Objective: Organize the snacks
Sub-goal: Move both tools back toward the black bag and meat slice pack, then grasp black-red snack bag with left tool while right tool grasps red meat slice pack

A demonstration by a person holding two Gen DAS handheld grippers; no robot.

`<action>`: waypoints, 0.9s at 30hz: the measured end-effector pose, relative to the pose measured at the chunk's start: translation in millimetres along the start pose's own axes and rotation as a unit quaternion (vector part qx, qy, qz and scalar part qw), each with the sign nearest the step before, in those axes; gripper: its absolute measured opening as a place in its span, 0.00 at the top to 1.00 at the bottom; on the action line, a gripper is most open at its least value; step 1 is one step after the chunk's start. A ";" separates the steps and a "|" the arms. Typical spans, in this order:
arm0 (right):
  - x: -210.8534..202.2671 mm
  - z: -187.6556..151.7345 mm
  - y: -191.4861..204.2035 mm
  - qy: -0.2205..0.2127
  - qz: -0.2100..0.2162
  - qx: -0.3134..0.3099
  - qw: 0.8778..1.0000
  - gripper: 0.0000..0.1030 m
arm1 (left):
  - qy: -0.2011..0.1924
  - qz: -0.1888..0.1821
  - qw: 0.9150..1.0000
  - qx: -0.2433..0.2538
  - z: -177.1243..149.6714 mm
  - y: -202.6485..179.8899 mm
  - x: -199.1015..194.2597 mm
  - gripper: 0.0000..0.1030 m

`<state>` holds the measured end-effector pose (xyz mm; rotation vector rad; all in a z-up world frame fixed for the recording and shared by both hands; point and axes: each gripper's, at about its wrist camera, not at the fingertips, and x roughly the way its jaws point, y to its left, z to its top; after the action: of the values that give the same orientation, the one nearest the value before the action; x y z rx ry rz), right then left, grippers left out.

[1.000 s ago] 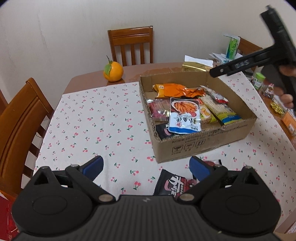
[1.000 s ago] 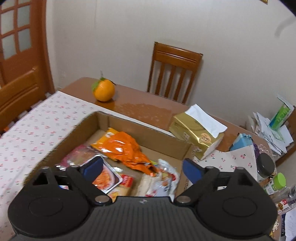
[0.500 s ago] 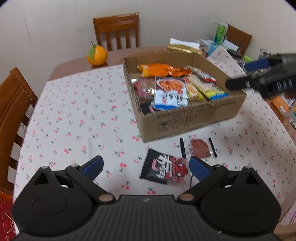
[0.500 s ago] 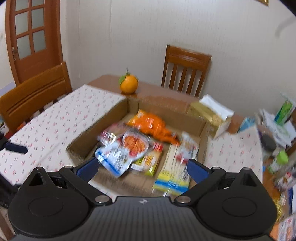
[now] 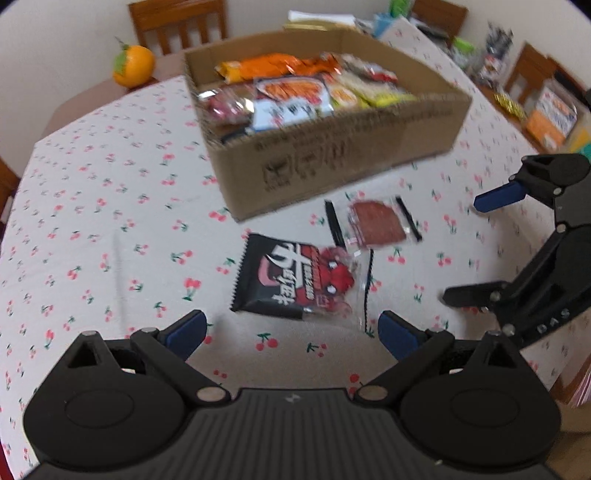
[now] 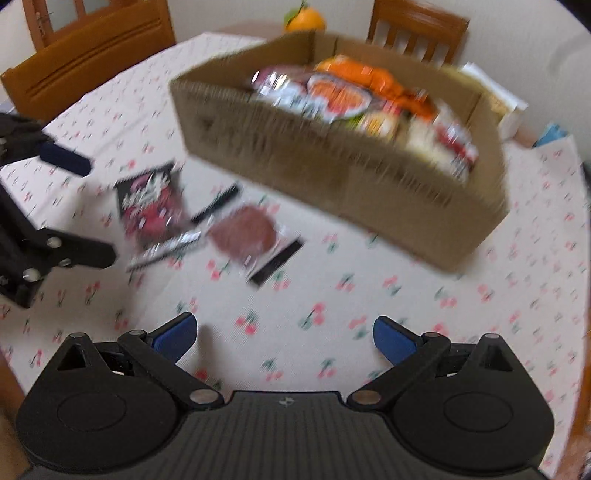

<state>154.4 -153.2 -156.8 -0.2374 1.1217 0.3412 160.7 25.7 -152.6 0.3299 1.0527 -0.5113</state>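
A cardboard box (image 5: 332, 162) (image 6: 332, 162) with several snack packets stands on the cherry-print tablecloth. In front of it lie a black and red snack packet (image 5: 295, 280) (image 6: 151, 206) and a clear packet with a reddish-brown slice (image 5: 376, 225) (image 6: 243, 232). My left gripper (image 5: 291, 332) is open and empty, just short of the black packet. My right gripper (image 6: 284, 336) is open and empty, above the cloth short of the clear packet. It also shows at the right of the left wrist view (image 5: 476, 243).
An orange (image 5: 133, 66) (image 6: 304, 18) sits on the bare table behind the box. Wooden chairs (image 6: 88, 55) stand around the table. A tissue pack (image 6: 502, 103) and assorted clutter (image 5: 546, 114) lie at the far right.
Both grippers have dropped lower and come nearer the two loose packets in front of the box. The right gripper moved from over the box to its front side. Both stayed open.
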 end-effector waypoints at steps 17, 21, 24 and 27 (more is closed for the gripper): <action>2.4 -9.2 -0.7 0.001 0.025 -0.036 0.999 0.00 | 0.019 -0.035 0.997 0.060 20.9 0.0 33.0 0.00; 4.6 -6.9 -1.7 -0.001 0.026 -0.037 0.999 0.00 | 0.026 -0.037 0.997 0.067 29.7 -0.8 37.6 0.00; 6.6 -4.5 -1.8 -0.005 0.027 -0.039 0.999 0.00 | 0.027 -0.035 0.997 0.069 30.5 -3.0 37.0 0.03; 8.4 -1.6 -2.0 -0.005 0.029 -0.044 0.999 0.00 | 0.024 -0.041 0.997 0.066 30.6 -4.4 34.7 0.11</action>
<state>157.1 -154.3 -165.1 -0.2818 1.1068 0.4437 194.5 -1.4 -169.3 0.4179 1.0841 -0.6511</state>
